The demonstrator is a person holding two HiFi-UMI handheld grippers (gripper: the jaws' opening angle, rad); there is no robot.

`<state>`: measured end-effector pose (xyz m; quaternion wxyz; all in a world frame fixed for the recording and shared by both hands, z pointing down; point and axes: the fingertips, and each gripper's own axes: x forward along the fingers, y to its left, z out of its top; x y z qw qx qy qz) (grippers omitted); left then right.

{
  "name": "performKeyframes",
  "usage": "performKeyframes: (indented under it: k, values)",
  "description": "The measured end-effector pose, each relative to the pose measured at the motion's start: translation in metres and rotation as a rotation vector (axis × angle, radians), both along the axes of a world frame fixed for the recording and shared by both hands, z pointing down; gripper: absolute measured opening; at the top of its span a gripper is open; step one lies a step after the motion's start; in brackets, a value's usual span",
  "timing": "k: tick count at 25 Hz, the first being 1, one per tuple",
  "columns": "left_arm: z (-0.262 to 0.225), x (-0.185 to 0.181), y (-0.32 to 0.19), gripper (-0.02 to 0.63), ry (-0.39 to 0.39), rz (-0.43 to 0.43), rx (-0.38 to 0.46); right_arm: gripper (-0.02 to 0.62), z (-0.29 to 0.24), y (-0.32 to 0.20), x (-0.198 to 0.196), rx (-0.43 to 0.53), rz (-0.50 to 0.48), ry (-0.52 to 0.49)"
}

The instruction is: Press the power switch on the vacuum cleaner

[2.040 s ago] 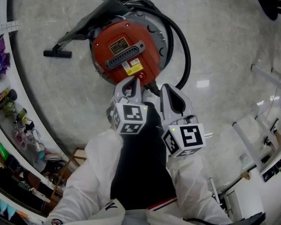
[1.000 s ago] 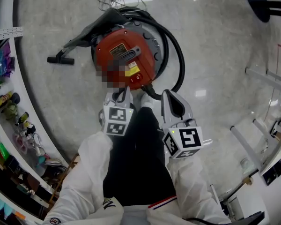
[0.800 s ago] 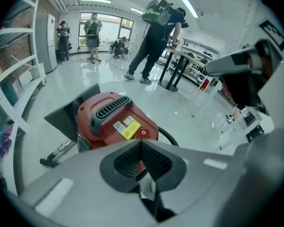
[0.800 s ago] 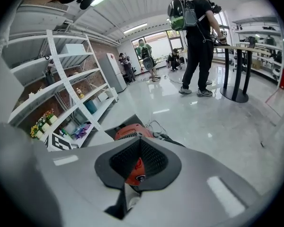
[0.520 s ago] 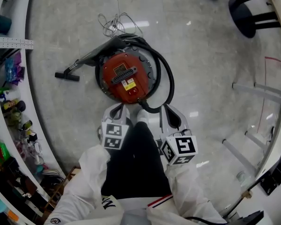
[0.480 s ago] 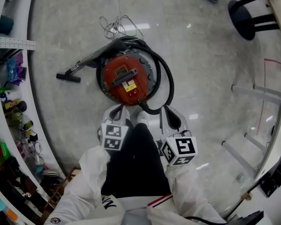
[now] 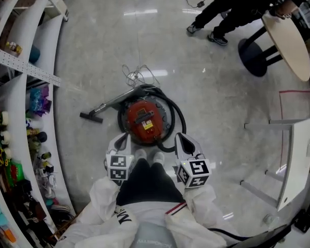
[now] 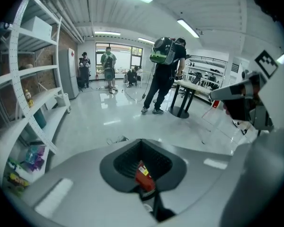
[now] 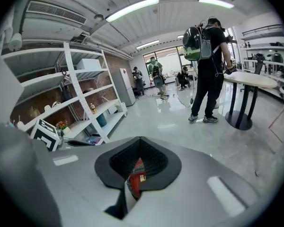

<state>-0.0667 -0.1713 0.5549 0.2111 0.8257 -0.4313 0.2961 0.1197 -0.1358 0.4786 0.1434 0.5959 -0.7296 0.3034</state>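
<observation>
- Head view: the vacuum cleaner (image 7: 144,121) lies on the floor (image 7: 93,45) just ahead of my feet, red lid up, with its black hose (image 7: 180,124) looped round the right side and the floor nozzle (image 7: 91,117) out to the left. Two seconds ago it filled the upper middle of the picture and the left tool's tip was over the near rim of the lid. Now it looks small and far below, so the head has come up and away.
- Same view: the left tool (image 7: 119,141) and right tool (image 7: 181,138) are drawn back near the body, both apart from the machine, tips pointing down toward it.
- I judge the press is over, or was broken off. The switch is too small to pick out, and nothing shows whether the motor runs.
- Left gripper view: the jaws are closed together with nothing between them. Only a red sliver of the vacuum cleaner (image 8: 143,176) shows through the hollow at their tips. The right tool (image 8: 244,103) hangs alongside.
- Right gripper view: the same, jaws closed and empty, the vacuum cleaner (image 9: 137,175) a red strip far beneath. A person with a backpack (image 9: 208,70) stands well off by a round table (image 9: 255,82).
</observation>
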Motion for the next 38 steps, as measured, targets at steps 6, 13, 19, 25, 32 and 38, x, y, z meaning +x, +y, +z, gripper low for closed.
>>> performKeyframes:
  k: [6,13,19,25,32,38]
  values:
    - [-0.052,-0.001,-0.015,0.0,0.012,-0.02,0.083,0.0,-0.044,-0.003,0.006,0.041,-0.002,0.011]
    - [-0.098,0.006,-0.018,0.0,0.012,-0.01,0.155,0.0,-0.07,-0.006,-0.004,0.051,-0.037,0.021]
    - [-0.12,0.0,-0.018,0.0,0.028,-0.011,0.187,0.0,-0.091,-0.007,-0.006,0.086,-0.047,0.027]
    - [-0.16,-0.008,-0.03,0.0,0.063,-0.033,0.254,0.0,-0.118,-0.013,0.003,0.148,-0.034,0.019]
    - [-0.185,0.007,-0.029,0.0,0.069,-0.031,0.315,0.0,-0.128,-0.009,0.011,0.199,-0.053,-0.008]
    - [-0.191,0.016,-0.02,0.0,0.05,-0.034,0.347,0.0,-0.131,-0.001,0.013,0.219,-0.079,-0.014]
